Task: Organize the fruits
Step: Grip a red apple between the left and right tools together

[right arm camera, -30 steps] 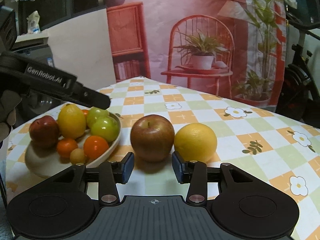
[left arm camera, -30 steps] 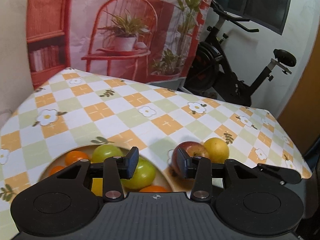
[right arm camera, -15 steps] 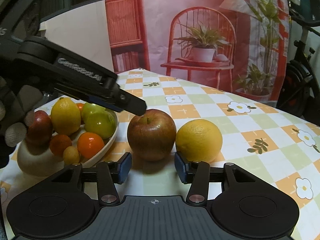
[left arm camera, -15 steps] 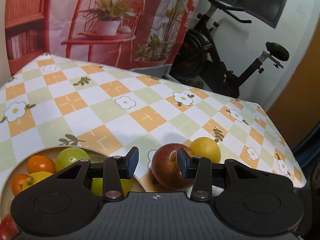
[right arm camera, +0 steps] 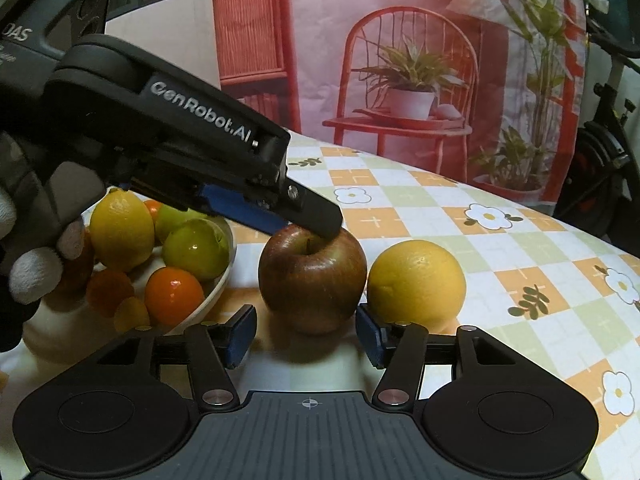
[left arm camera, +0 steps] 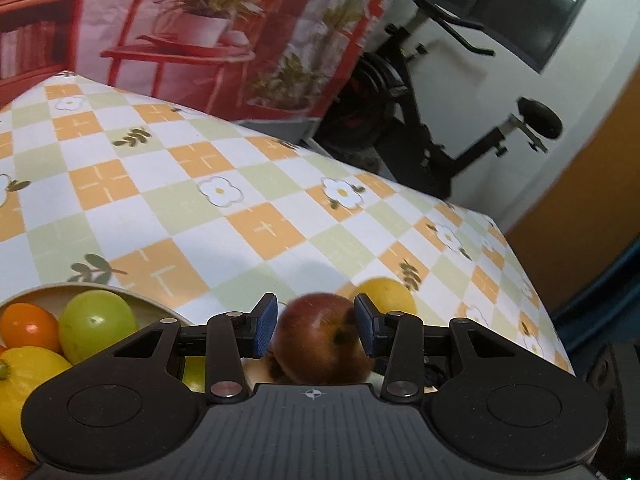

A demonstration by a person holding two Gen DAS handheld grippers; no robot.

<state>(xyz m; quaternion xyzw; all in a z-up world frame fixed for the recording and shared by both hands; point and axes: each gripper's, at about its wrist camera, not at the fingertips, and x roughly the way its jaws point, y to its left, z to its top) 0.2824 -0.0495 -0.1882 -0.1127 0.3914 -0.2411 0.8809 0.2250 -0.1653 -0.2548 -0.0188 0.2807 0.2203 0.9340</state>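
Note:
A red apple (right arm camera: pixel 312 280) stands on the checked tablecloth beside a yellow orange (right arm camera: pixel 416 280). A white bowl (right arm camera: pixel 218 284) to their left holds a lemon (right arm camera: pixel 120 232), green fruits and small oranges. My left gripper (left arm camera: pixel 316 326) is open, angled down from above, with the apple (left arm camera: pixel 324 344) between its fingers; in the right wrist view (right arm camera: pixel 320 224) a fingertip rests at the apple's top. My right gripper (right arm camera: pixel 306 336) is open and empty, low on the table just in front of the apple.
The bowl rim (left arm camera: pixel 132 300) also shows in the left wrist view with a green fruit (left arm camera: pixel 98 326) and a lemon (left arm camera: pixel 24 376). The table edge (left arm camera: pixel 532 288) falls away at the right. An exercise bike (left arm camera: pixel 432 120) stands behind the table.
My left gripper has swung right from over the bowl and come down over the red apple, so the apple now sits between its fingers. My right gripper has edged slightly closer to the apple.

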